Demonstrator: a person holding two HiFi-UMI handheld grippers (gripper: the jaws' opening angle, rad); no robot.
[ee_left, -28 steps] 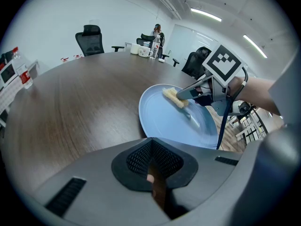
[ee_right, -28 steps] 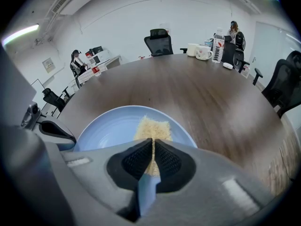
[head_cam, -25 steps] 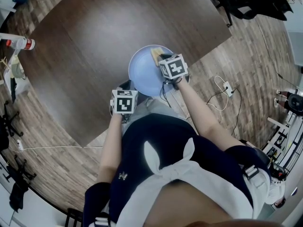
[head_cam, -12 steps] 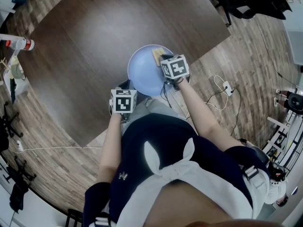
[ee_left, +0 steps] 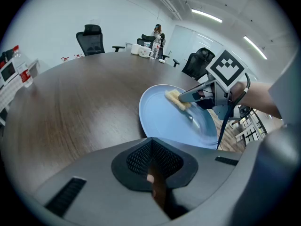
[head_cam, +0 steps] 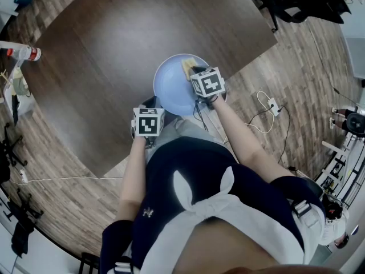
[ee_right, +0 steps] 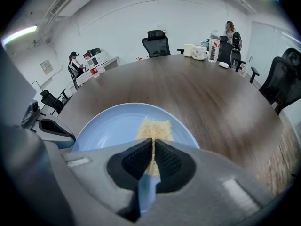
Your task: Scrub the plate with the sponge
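Nearest the person, the left gripper (ee_left: 150,142) had its jaws pressed together with nothing between them. Seen from the head view, its tips were at the 7 o'clock rim of the round pale-blue plate (head_cam: 170,90); whether they touched that rim could not be told. The plate lay flat on the dark brown wooden table (head_cam: 114,50), its near rim close to the table's edge in front of the person. The right gripper (ee_right: 153,144) reached in over the plate's 3 o'clock side, its jaws pinching the near end of a yellow rectangular foam sponge (ee_right: 153,127). The sponge rested on the plate's surface at about 1 o'clock, its far end short of the rim, with bare blue plate open from 6 round to 11 o'clock. Beyond the plate, open tabletop stretched toward the far edge from 9 to 1 o'clock. At that far edge, in the right gripper view, stood white mugs (ee_right: 196,52) and a clear plastic bottle with a red label (ee_right: 214,40), with a black office chair (ee_right: 156,42) behind them at 12 o'clock.
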